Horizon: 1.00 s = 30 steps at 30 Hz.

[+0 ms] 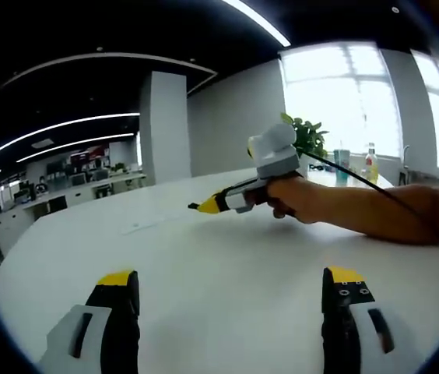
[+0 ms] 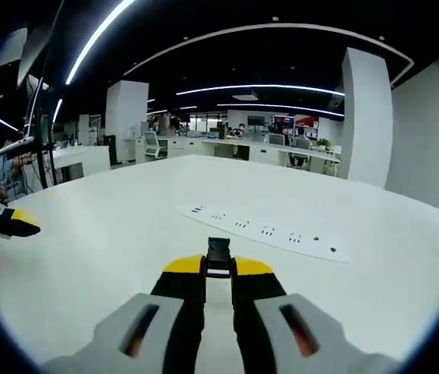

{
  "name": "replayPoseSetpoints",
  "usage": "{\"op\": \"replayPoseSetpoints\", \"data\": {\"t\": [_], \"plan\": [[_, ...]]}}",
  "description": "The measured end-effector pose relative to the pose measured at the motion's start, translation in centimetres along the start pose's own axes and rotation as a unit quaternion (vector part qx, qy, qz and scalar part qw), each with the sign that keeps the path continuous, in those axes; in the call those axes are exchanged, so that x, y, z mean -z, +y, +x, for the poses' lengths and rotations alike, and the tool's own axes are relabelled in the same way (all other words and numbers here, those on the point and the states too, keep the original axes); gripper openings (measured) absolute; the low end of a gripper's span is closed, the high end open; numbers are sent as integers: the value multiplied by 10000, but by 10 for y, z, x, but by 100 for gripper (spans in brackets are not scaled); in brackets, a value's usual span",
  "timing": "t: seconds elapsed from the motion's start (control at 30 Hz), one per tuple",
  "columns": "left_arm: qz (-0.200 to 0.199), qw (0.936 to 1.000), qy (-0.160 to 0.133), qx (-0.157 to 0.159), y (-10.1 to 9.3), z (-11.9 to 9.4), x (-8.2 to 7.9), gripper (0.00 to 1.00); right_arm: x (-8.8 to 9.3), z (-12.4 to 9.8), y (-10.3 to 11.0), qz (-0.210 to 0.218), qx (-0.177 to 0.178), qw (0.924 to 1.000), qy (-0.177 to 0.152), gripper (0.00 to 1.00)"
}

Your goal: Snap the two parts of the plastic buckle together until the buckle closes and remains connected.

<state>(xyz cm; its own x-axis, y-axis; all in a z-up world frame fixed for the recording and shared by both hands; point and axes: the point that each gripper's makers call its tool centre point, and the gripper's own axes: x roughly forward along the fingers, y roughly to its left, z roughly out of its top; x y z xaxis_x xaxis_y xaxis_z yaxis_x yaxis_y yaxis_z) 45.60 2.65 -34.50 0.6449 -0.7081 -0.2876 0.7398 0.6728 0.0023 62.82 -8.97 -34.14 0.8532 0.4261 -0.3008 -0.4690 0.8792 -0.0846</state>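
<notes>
Yellow-tipped jaws of the left claw (image 1: 231,290) rise at 7 and 5 o'clock in the left gripper view, spread wide with nothing between them but bare white counter (image 1: 204,257). Past them, toward 1 o'clock, the right claw (image 1: 198,206) comes in from the right, held by a person's hand (image 1: 293,196) with the forearm running off toward 3 o'clock; its yellow tip hangs just over the counter, and what it holds is too small to make out from here.

In the right gripper view, the right claw (image 2: 219,266) stands at 6 o'clock with its jaws drawn nearly together, pinching a small black buckle part (image 2: 219,257) that pokes up between the tips. Beyond it, toward 1 o'clock, a flush power strip (image 2: 262,228) runs across the counter (image 2: 126,234). At 9 o'clock the yellow tip of the left claw (image 2: 19,224) enters from the edge, well apart from the held part.

Only one buckle half can be made out; the mating half cannot be found in either view. The task appears to be at an early step, one part gripped and nothing joined. The next move probably calls for the left claw to find and take the second half, then line both up end to end before pressing.
</notes>
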Motion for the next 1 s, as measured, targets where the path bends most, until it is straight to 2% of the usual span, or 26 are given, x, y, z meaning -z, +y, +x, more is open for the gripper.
{"op": "replayPoseSetpoints", "data": {"t": [0.2, 0.63, 0.77, 1.0], "plan": [[-6, 9999, -76, -90, 3, -2, -3, 99, 0, 6, -4, -12, -3, 10000, 42, 10], [69, 10000, -43, -24, -1, 0, -3, 99, 1, 27, -14, -63, 89, 9998, 166, 10], [80, 10000, -51, -6, -2, 0, -4, 99, 0, 32, -10, -5, 60, 9998, 191, 10], [104, 9999, -12, 33, -3, 2, -2, 99, 16, 36, -1, -25, -22, 9987, 514, 10]]}}
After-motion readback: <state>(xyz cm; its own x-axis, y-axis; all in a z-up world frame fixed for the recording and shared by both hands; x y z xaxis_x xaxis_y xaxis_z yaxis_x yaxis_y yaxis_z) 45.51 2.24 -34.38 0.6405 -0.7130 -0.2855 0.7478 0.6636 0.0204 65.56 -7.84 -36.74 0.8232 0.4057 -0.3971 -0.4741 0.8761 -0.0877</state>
